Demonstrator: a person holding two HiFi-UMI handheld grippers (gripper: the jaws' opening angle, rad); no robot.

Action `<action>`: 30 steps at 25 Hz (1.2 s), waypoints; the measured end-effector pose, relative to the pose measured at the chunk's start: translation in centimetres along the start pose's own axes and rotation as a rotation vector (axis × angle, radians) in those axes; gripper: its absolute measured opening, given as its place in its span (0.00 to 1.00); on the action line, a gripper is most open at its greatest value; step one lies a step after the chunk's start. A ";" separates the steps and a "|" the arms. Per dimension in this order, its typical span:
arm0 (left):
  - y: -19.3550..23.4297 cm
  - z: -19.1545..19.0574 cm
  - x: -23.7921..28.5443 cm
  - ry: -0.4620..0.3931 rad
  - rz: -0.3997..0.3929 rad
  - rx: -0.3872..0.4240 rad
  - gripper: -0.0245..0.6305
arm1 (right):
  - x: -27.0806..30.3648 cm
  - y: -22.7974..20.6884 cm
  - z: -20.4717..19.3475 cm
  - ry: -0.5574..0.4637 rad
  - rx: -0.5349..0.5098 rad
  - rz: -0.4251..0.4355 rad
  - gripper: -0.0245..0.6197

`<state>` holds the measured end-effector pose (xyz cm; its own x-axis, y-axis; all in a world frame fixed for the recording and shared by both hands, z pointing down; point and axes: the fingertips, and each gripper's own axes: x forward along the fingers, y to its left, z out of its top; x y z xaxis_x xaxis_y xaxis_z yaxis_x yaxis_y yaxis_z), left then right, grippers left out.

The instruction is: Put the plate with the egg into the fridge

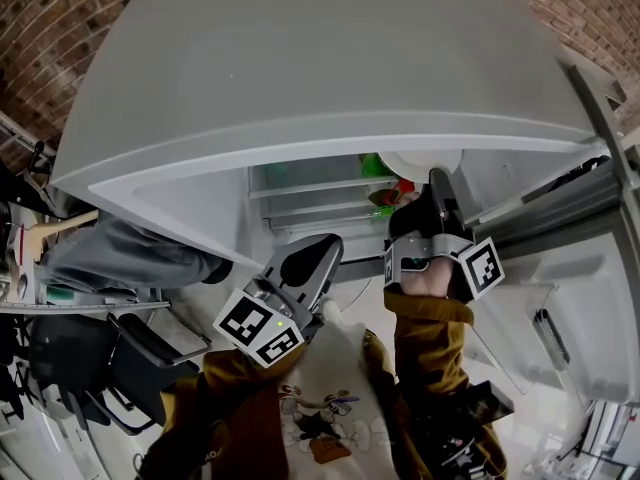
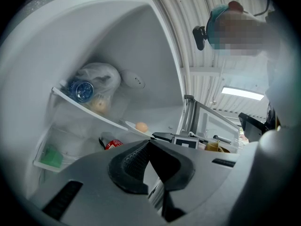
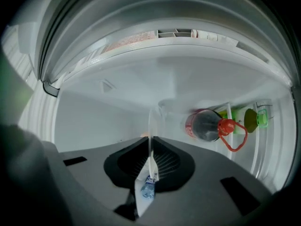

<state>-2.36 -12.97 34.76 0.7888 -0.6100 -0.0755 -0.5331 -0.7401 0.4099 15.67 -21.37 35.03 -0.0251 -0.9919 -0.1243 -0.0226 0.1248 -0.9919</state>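
Note:
A white plate (image 1: 420, 165) is held inside the open fridge, at shelf height. My right gripper (image 1: 438, 180) is shut on its near rim. In the right gripper view the plate (image 3: 151, 121) shows edge-on as a thin white line between the pads of the right gripper (image 3: 151, 139). From the left gripper view, the egg (image 2: 141, 126) lies on the plate (image 2: 130, 125), just above a glass shelf (image 2: 89, 109). My left gripper (image 1: 325, 248) hangs back outside the fridge, and its jaws (image 2: 149, 144) are shut with nothing in them.
A red-capped bottle (image 3: 207, 125) and green items (image 3: 256, 118) lie beside the plate's path. On the shelf are a plastic bag (image 2: 101, 76) and a blue-capped bottle (image 2: 81, 90). A red can (image 2: 110, 144) sits lower. The fridge door (image 1: 560, 298) stands open at right.

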 end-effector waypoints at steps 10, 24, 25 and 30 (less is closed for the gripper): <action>0.1 0.5 -0.6 -0.014 0.024 -0.007 0.05 | 1.5 0.5 0.1 0.012 0.011 0.011 0.08; 0.4 0.9 -0.7 -0.023 0.033 -0.001 0.05 | 3.3 0.3 0.5 0.000 0.018 -0.002 0.08; 0.4 0.9 -0.7 -0.024 0.034 -0.001 0.05 | 3.4 0.3 0.6 0.000 0.017 -0.003 0.08; 0.4 0.7 -0.6 -0.022 0.035 -0.011 0.05 | 4.2 0.4 0.9 -0.007 0.014 -0.013 0.08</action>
<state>-3.25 -13.14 34.36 0.7627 -0.6417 -0.0805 -0.5570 -0.7151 0.4224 16.42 -25.50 34.12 -0.0177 -0.9936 -0.1118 -0.0089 0.1120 -0.9937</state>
